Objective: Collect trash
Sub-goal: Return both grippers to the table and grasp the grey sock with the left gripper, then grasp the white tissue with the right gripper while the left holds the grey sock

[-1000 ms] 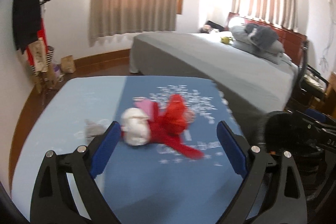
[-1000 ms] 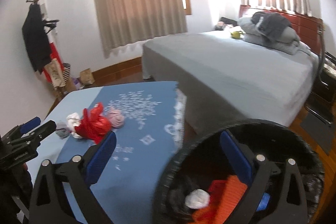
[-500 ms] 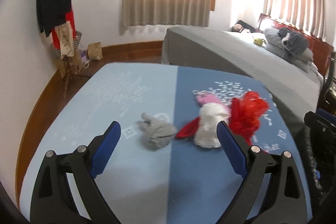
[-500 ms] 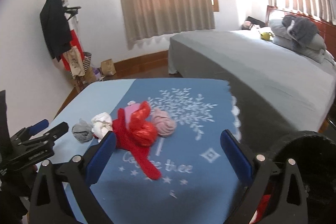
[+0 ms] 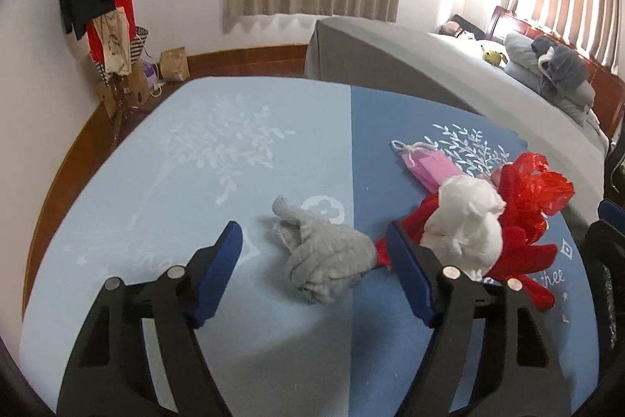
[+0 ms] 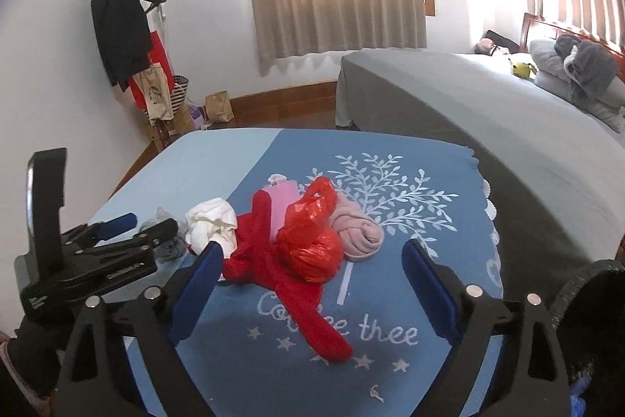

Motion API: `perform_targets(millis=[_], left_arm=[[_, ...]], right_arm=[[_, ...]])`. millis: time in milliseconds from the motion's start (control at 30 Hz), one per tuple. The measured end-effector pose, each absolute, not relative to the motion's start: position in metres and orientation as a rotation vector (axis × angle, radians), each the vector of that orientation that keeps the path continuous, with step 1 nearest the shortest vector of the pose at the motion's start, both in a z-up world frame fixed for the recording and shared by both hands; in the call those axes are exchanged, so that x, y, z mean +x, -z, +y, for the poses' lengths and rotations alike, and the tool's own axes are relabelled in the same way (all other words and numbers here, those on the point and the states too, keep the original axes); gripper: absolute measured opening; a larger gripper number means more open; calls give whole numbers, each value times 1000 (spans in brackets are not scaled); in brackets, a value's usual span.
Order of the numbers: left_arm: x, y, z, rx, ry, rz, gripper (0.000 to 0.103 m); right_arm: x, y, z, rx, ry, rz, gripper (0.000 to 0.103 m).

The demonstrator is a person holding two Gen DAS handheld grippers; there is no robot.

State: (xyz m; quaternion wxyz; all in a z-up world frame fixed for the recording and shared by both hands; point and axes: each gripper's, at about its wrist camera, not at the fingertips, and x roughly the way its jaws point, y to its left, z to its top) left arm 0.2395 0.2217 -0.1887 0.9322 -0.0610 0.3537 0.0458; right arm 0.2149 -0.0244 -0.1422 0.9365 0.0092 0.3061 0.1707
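Left gripper [image 5: 314, 256] straddling grey wad [image 5: 326, 262] (jaws apart)

Crumpled grey wad [image 5: 326, 262] lies beside white wad [image 5: 463, 227] and red bag [image 5: 537, 192].

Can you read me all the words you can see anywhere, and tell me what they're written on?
"Coffee thee": white script on the dark blue half of the tablecloth; the red cloth strip covers its middle letters, so "Coffee" is partly guessed.
White lettering on the left gripper: too blurred to read.
Print on the hanging tote bag: too small to read.
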Motion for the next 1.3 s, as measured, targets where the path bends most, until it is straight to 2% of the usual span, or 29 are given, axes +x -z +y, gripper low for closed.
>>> perform_targets(millis=[167,233,467,633,933,1267,1300], left_arm=[[247,198,223,-150,-56,770,43],[247,199,221,-149,-53,771,40],[229,185,230,-177,-75,723,38],[215,177,240,-160,-104,703,38],[200,177,264,-162,-146,699,38],[196,177,273,-175,-155,689,38],[196,177,273,-177,-154,689,38]], right_arm=[[217,143,-20,14,-362,631,87],[217,144,-18,15,-365,631,86],[213,140,-5,15,-404,623,80],[215,143,15,12,-456,636,67],[225,158,55,-3,-513,671,54],[248,184,73,-45,-478,737,54],[249,185,72,-44,-478,739,51]])
